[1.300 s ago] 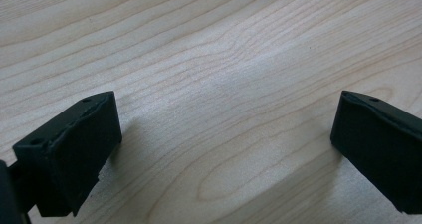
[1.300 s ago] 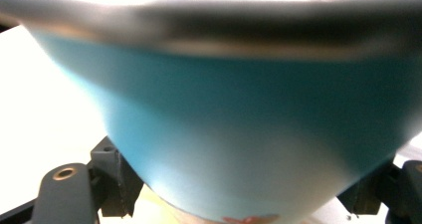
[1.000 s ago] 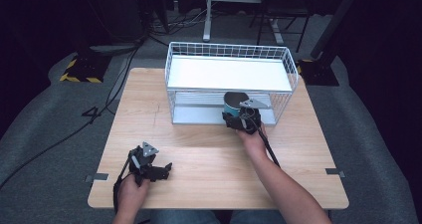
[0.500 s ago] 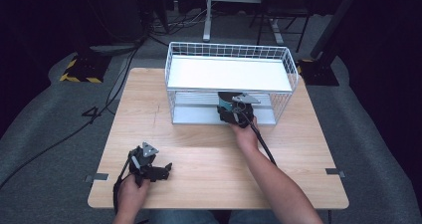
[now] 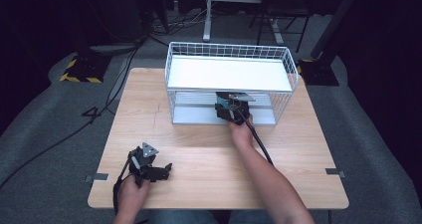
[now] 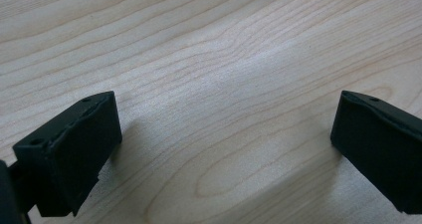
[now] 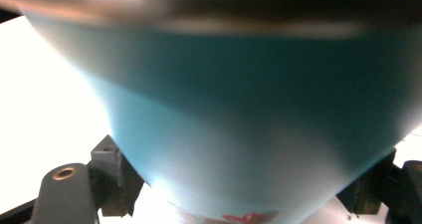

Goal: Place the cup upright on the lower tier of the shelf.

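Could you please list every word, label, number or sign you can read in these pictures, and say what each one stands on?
No text can be read here.
Red mark on the teal cup, at its lower edge in the right gripper view: cut off and blurred, unreadable.
Yellow-and-black hazard stripes on the dark floor plate left of the table: a warning pattern, no words.
White wire rack, wooden table, both grippers: no lettering visible.

A light wooden table (image 5: pixel 199 149) stands on grey carpet (image 5: pixel 45 149). Behind it, in the dark, lie black cables (image 5: pixel 124 59), a yellow-and-black striped base (image 5: pixel 77 70) at far left, and white desk legs (image 5: pixel 207 15) beyond the table's far edge.
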`<action>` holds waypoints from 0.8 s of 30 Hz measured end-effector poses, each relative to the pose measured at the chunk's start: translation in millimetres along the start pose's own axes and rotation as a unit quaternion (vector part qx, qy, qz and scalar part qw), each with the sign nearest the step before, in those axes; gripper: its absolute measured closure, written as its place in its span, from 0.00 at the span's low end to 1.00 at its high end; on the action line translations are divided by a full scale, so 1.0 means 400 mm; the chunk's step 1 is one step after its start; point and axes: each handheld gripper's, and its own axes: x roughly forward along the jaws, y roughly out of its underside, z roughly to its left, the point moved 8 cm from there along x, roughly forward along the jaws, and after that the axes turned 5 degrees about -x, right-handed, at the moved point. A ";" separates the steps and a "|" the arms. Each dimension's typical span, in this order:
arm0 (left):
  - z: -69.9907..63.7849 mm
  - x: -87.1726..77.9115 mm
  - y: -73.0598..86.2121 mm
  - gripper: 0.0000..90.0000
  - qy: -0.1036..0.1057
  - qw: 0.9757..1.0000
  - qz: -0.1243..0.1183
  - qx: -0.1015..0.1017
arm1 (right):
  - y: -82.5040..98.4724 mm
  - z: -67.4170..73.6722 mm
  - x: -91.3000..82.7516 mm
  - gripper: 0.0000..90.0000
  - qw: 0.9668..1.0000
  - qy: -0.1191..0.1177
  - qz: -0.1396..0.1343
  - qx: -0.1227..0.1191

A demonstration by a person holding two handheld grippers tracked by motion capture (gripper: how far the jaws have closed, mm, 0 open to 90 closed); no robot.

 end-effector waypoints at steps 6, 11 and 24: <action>0.000 0.000 0.000 0.00 0.000 1.000 0.001 0.002 | 0.005 0.005 0.011 0.24 1.000 0.001 0.006 0.003; -0.001 0.001 -0.001 0.00 0.002 1.000 0.001 0.002 | 0.011 0.005 0.017 0.24 1.000 -0.003 0.009 0.004; -0.001 0.001 -0.001 0.00 0.002 1.000 0.001 0.001 | 0.013 0.005 0.017 0.24 1.000 -0.004 0.013 -0.002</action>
